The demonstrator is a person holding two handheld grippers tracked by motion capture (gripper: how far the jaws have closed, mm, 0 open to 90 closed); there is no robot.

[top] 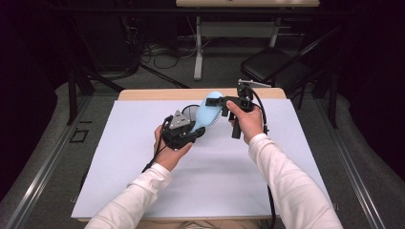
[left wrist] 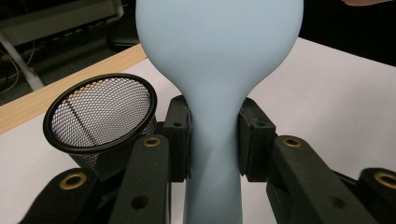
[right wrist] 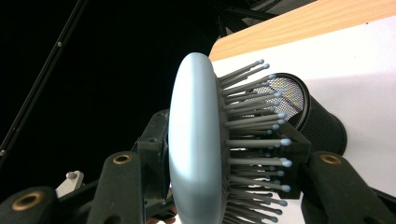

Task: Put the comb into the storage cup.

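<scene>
A pale blue hairbrush (top: 208, 113) is held in the air above the far middle of the white counter (top: 119, 167), gripped at both ends. Its long axis runs from the handle, low and toward the person's left, up to the oval head, which is farther away and to the right.

The left claw (top: 197, 133) is closed on the narrow handle; in the left gripper view its two black pads press the neck (left wrist: 212, 140) from either side, and the smooth back of the head swells above them. The right claw (top: 217, 101) is closed across the head; the right gripper view sees the brush (right wrist: 196, 144) edge-on, one pad against the smooth back and the other among the grey, ball-tipped bristles (right wrist: 254, 140), which point sideways to that view's right.

Just behind the brush, a black wire-mesh cup (top: 189, 111) stands on the counter, partly hidden in the high view by the left claw. The left gripper view shows its open mouth (left wrist: 100, 112) just beside the handle. Beyond the counter, the high view shows a dark chair (top: 274, 64) and floor cables (top: 162, 52).
</scene>
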